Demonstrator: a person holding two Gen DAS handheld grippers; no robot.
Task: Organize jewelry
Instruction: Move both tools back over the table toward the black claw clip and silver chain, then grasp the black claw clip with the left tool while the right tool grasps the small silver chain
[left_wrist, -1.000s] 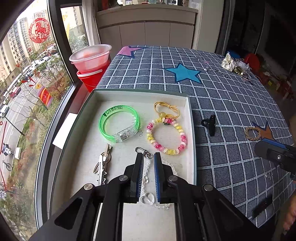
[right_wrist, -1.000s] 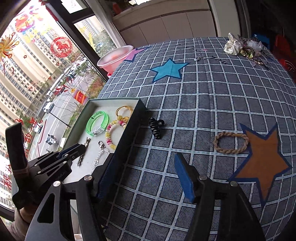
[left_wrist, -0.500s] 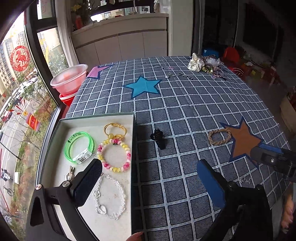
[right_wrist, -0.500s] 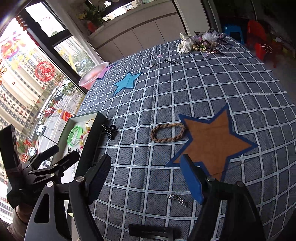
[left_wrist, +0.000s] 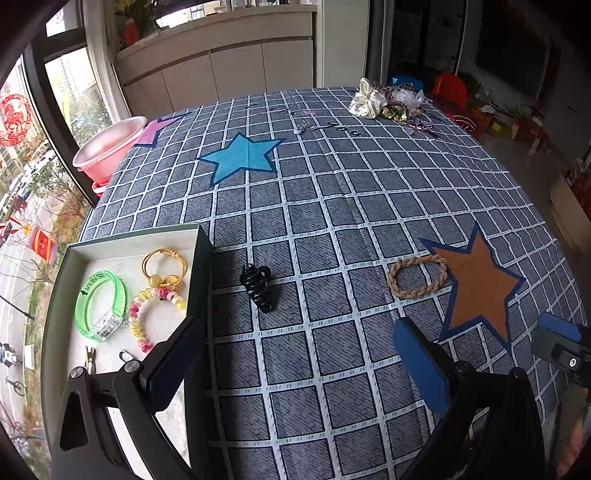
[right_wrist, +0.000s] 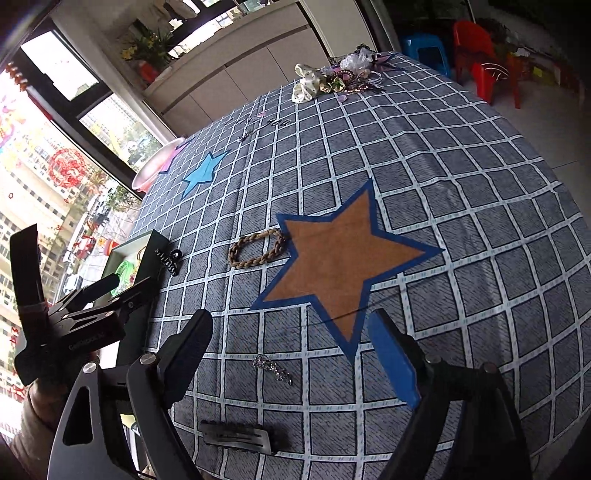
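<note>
Two grippers were in your hands, and both stood wide apart with nothing between their pads. Your left gripper hung above the near left part of the table, its left finger over the right wall of the box and its right finger over the cloth. Your right gripper hung above the near edge of the table, just in front of the brown star.

The box sat at the left edge of the table. Inside it lay a green bangle, a gold ring bracelet towards the far right corner, and a pink and yellow bead bracelet partly hidden by your left finger. Small metal pieces near the close end of the box were too covered to name.

On the cloth, a black claw clip lay just beside the right wall of the box. A braided band lay further right, touching the left point of the brown star. In the right wrist view, a small silver chain lay between your right fingers, and a flat dark hair clip lay at the near edge. A pile of ribbons and ornaments rested at the far right corner. A pink bowl stood beside the far left corner.
</note>
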